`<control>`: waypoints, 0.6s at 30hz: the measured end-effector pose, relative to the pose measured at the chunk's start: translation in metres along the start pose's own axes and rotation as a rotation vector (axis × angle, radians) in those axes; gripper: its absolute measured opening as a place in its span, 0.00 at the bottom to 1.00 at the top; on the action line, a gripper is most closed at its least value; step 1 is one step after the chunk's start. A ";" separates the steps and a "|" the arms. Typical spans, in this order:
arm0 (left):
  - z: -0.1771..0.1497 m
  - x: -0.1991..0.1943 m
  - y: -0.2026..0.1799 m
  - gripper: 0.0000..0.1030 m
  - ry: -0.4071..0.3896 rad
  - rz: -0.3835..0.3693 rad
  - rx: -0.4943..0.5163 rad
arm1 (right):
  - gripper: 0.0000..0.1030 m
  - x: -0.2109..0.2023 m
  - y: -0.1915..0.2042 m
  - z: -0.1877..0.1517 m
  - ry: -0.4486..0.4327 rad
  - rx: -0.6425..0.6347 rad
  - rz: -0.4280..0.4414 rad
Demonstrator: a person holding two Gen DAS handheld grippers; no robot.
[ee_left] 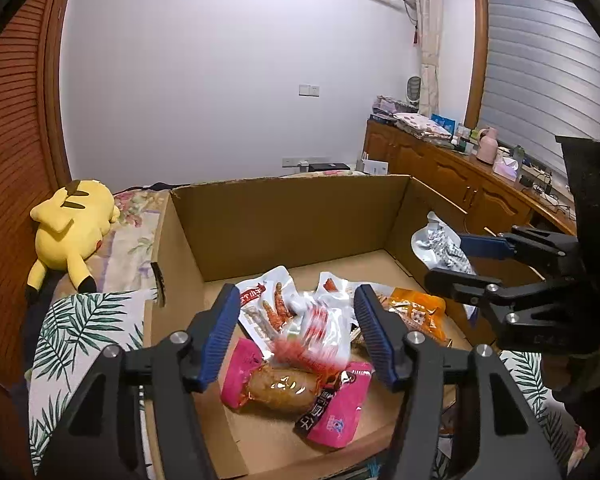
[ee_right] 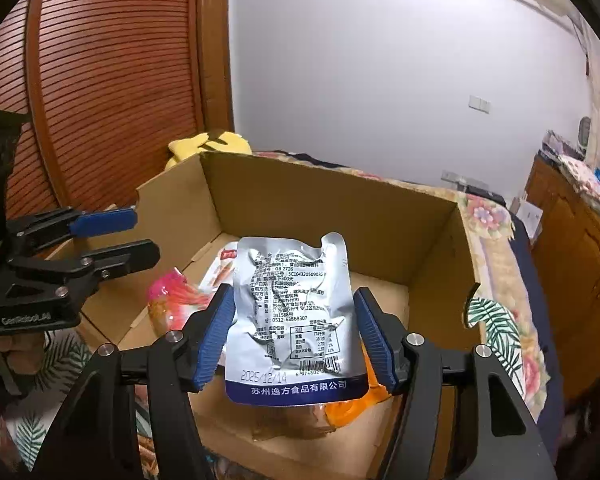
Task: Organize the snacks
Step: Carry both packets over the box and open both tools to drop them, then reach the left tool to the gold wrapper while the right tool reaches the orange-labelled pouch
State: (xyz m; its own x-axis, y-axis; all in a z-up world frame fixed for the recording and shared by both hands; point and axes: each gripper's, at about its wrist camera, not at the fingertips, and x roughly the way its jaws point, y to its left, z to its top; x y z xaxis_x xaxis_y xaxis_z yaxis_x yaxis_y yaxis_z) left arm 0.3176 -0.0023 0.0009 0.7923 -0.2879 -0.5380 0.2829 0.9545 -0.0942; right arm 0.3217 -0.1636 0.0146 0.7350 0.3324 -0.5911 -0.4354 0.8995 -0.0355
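Observation:
An open cardboard box (ee_left: 284,224) (ee_right: 340,216) lies on a bed. On its floor are a pink packet (ee_left: 332,412), a white chicken-feet packet (ee_left: 266,304) and an orange packet (ee_left: 416,312). My left gripper (ee_left: 296,296) (ee_right: 144,238) hangs open over the pile. A blurred white-and-red packet (ee_left: 316,332) lies loose between its blue pads, touching neither. My right gripper (ee_right: 294,294) (ee_left: 446,260) is shut on a crinkled silver packet (ee_right: 292,312) (ee_left: 440,244), held upright over the box's right side with its printed back toward the camera.
A yellow plush toy (ee_left: 72,232) lies left of the box on the floral bedspread. A leaf-patterned cloth (ee_left: 80,320) covers the near side. A slatted wooden door (ee_right: 100,80) stands at the left, and a cluttered wooden cabinet (ee_left: 460,176) lines the right wall.

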 end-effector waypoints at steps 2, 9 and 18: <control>-0.002 0.000 -0.002 0.59 0.002 0.003 0.007 | 0.62 0.004 0.001 -0.001 0.009 -0.002 -0.006; -0.004 -0.008 -0.012 0.59 0.001 0.015 0.040 | 0.68 0.004 0.005 -0.004 0.016 0.002 -0.005; -0.007 -0.043 -0.019 0.59 -0.021 0.017 0.050 | 0.68 -0.051 0.018 -0.014 -0.046 0.015 0.019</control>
State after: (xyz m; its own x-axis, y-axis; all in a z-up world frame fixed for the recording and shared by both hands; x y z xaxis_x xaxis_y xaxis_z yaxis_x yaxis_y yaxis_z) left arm 0.2747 -0.0073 0.0199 0.8082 -0.2740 -0.5212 0.2959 0.9543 -0.0429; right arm 0.2686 -0.1684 0.0328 0.7501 0.3618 -0.5535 -0.4417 0.8971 -0.0122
